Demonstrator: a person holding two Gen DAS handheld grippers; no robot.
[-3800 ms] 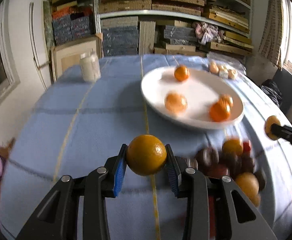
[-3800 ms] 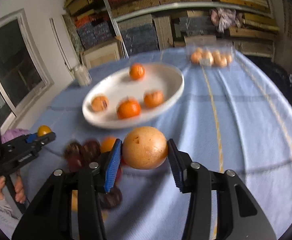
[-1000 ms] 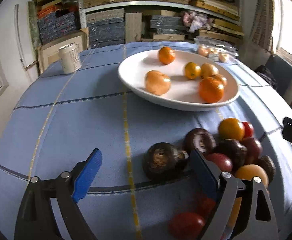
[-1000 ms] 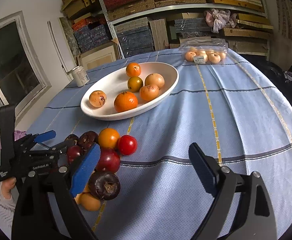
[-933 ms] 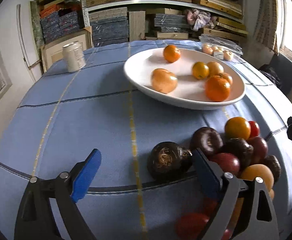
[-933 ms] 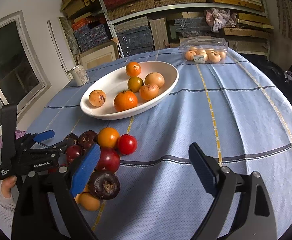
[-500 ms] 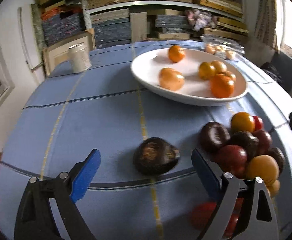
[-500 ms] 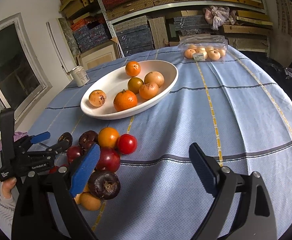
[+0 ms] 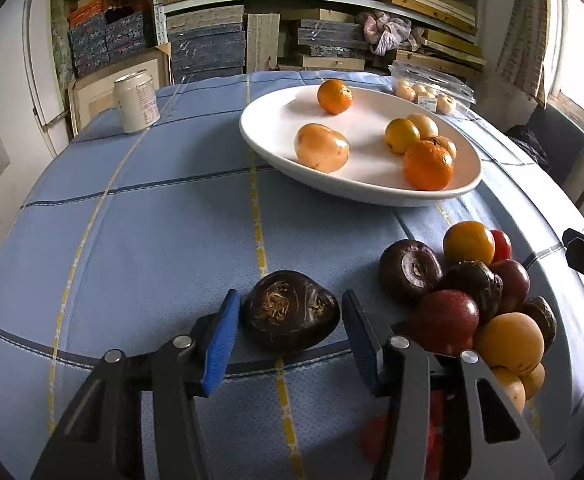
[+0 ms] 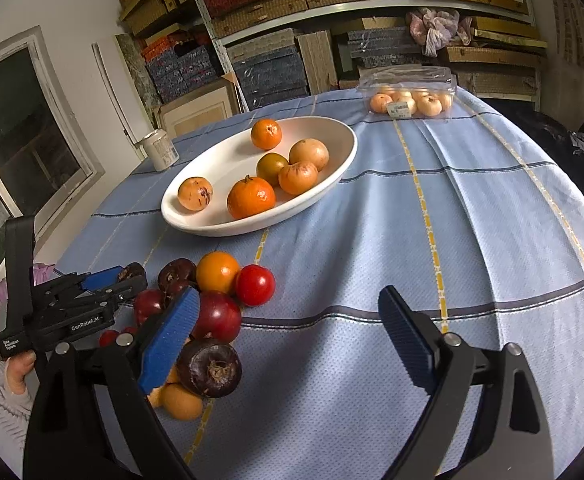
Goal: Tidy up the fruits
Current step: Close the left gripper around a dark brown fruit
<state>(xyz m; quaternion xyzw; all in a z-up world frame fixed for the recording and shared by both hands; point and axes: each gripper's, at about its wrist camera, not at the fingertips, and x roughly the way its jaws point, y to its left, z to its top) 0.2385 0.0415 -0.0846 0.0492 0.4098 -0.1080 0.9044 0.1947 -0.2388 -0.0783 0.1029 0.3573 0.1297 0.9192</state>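
A white oval plate (image 9: 275, 152) (image 10: 332, 168) holds several orange and yellow fruits. A pile of dark purple, red and orange fruits (image 9: 468, 300) (image 10: 211, 312) lies on the blue cloth in front of it. One dark purple fruit (image 9: 289, 314) sits apart from the pile, between the blue pads of my left gripper (image 9: 287, 338). The jaws stand close on both sides with small gaps showing. The left gripper also shows in the right wrist view (image 10: 119, 276). My right gripper (image 10: 287, 336) is wide open and empty, beside the pile.
A white can (image 9: 135, 101) stands at the table's far left. A clear plastic box of pale fruits (image 10: 410, 98) sits at the far edge. Shelves with stacked boxes stand behind the table. The round table's edge curves down on all sides.
My left gripper has narrowed around the lone dark purple fruit, which has rolled left, away from the pile. The right gripper has stayed open and nearly still.
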